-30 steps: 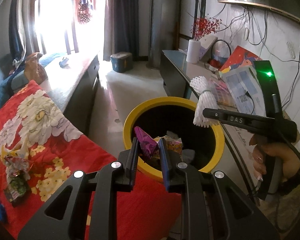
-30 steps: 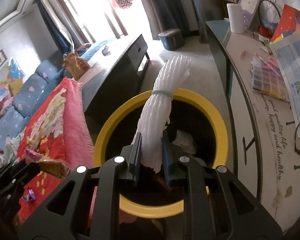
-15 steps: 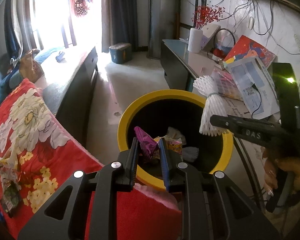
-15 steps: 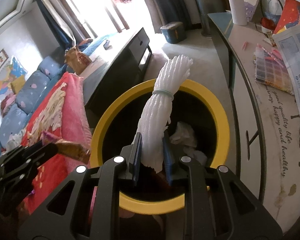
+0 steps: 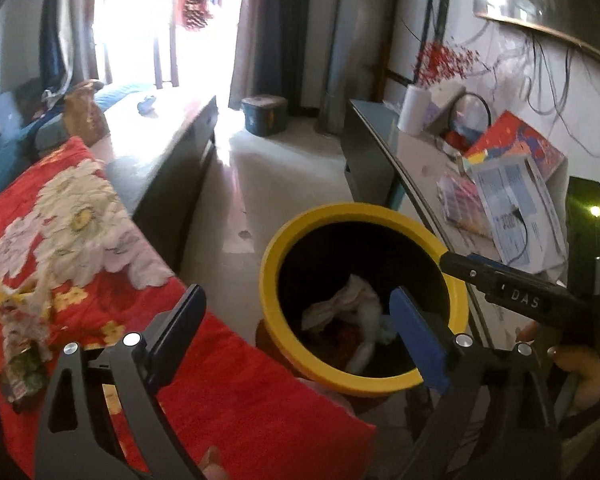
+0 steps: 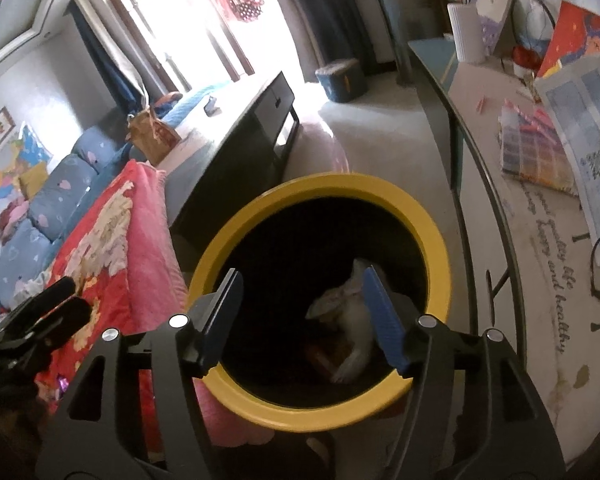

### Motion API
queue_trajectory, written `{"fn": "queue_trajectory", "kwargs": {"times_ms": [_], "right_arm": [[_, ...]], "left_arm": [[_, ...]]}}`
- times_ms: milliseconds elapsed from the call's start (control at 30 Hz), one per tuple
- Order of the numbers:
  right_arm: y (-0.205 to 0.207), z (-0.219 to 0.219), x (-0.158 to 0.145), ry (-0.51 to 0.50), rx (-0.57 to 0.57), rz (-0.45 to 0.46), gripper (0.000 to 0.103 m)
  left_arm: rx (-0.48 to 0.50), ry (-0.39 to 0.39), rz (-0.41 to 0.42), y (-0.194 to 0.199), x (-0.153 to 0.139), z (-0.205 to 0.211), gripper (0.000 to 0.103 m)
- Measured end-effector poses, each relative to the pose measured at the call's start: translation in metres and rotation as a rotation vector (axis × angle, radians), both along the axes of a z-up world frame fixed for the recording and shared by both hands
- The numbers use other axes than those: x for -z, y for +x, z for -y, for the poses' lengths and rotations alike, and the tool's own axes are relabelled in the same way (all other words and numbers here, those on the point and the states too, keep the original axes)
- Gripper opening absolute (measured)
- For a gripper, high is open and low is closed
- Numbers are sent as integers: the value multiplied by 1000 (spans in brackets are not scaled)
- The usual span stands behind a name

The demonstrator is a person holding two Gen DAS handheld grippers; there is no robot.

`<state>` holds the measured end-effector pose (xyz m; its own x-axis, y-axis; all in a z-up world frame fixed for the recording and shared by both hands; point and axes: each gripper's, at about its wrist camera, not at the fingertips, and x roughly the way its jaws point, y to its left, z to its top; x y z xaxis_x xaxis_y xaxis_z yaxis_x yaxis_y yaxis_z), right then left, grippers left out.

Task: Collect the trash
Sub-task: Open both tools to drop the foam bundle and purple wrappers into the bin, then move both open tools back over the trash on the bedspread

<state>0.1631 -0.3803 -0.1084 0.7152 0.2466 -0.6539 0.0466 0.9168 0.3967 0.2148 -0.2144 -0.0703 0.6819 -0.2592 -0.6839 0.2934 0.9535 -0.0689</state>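
Both grippers, left (image 5: 296, 320) and right (image 6: 302, 314), gape empty over the yellow-rimmed bin (image 6: 436, 236) (red blanket (image 5: 228, 380) alongside).

Both wrist views look down, close, into yellow bin (image 5: 363, 384) (image 6: 320, 408); shared: bin, red blanket (image 5: 80, 240) (image 6: 112, 248).

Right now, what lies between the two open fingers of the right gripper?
In the right wrist view, between the fingers of the right gripper lies only the bin's dark inside, with white foam netting at the bottom.
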Motion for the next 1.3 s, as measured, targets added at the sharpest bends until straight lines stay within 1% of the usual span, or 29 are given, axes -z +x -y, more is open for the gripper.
{"fn": "queue_trajectory", "kwargs": {"times_ms": [33, 100, 200, 267, 367, 767, 1300], "right_arm": [[-2, -3, -4, -6, -1, 18, 58], [-4, -6, -10, -10, 4, 40, 62], [-7, -11, -19, -11, 0, 76, 63], [-9, -15, -25, -10, -3, 93, 66], [-11, -22, -33, -14, -10, 113, 66], [-19, -56, -49, -39, -83, 150, 68], [-27, -101, -56, -72, -186, 164, 69]], "left_arm": [[-13, -4, 9, -3, -4, -6, 94], [-30, -11, 20, -7, -8, -12, 94], [-51, -19, 33, -13, -16, -22, 94], [-67, -23, 48, -18, -21, -30, 95], [-91, -37, 61, -24, -25, -41, 95], [-164, -61, 95, -40, -36, -76, 95], [-258, -96, 112, -53, -41, -123, 95]]}}
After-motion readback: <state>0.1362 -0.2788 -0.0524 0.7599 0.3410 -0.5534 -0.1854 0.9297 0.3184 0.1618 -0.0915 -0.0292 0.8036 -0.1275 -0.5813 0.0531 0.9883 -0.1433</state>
